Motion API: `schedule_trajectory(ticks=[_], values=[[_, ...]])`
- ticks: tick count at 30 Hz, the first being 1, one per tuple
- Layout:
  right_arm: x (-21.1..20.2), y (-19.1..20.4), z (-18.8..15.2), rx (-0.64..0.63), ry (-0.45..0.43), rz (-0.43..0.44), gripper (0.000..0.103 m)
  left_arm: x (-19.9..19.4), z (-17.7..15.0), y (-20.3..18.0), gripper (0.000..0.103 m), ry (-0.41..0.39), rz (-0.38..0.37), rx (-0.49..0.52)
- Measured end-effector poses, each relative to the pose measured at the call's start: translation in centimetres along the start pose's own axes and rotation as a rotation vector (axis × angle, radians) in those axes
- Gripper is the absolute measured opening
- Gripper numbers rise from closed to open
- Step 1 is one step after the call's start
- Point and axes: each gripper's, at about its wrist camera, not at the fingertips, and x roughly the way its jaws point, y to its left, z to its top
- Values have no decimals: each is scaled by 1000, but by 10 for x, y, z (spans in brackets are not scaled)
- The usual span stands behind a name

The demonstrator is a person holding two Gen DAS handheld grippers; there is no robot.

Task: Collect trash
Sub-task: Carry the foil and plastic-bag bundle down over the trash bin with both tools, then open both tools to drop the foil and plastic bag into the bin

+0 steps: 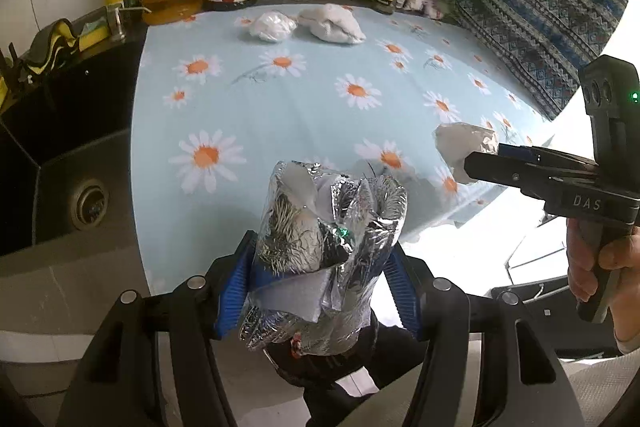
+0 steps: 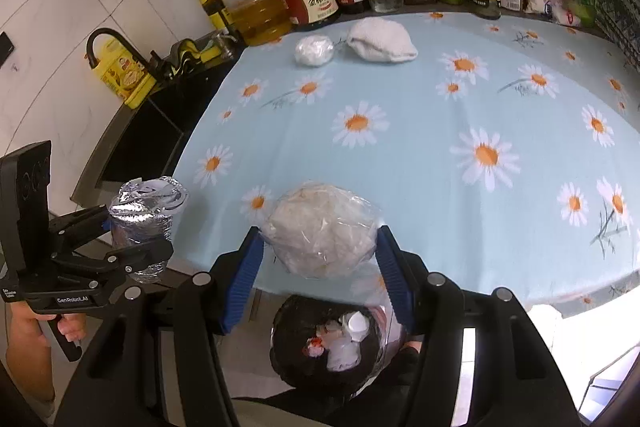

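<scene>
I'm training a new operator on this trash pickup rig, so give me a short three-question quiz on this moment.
1. True or false: the left gripper is shut on a crumpled foil wad.
2. What does the right gripper hold? A) a bottle B) a clear plastic-wrapped wad C) nothing
3. How many white wads lie on the daisy tablecloth near the bottles?

Key
1. True.
2. B; it hangs near the table's edge, above the black bin.
3. Two: a small wad and a larger white wad.
</scene>
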Motion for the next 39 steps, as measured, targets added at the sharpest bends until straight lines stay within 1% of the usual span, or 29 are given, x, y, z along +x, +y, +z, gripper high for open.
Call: schedule_trajectory(ticks=[6,12,19,30,33,39], values=[[-1,12,-24,-19,14,19,58,6,-27,-7,59,33,-30,-7],[-2,22,-45,-31,30,47,58,11,-47,-12,59,62,-55,-10],[7,29,-67,-19,65,55,58,19,-66,-13,59,101,-63,1],[37,24,-101,48,162,49,58,54,-95,0,59,212,-76,-25],[50,20,-109,63,195,40,58,66,-102,3,59,237,-90,-39],[78,7,-129,103,264,27,58,90,-115,12,59,283,-93,-70]])
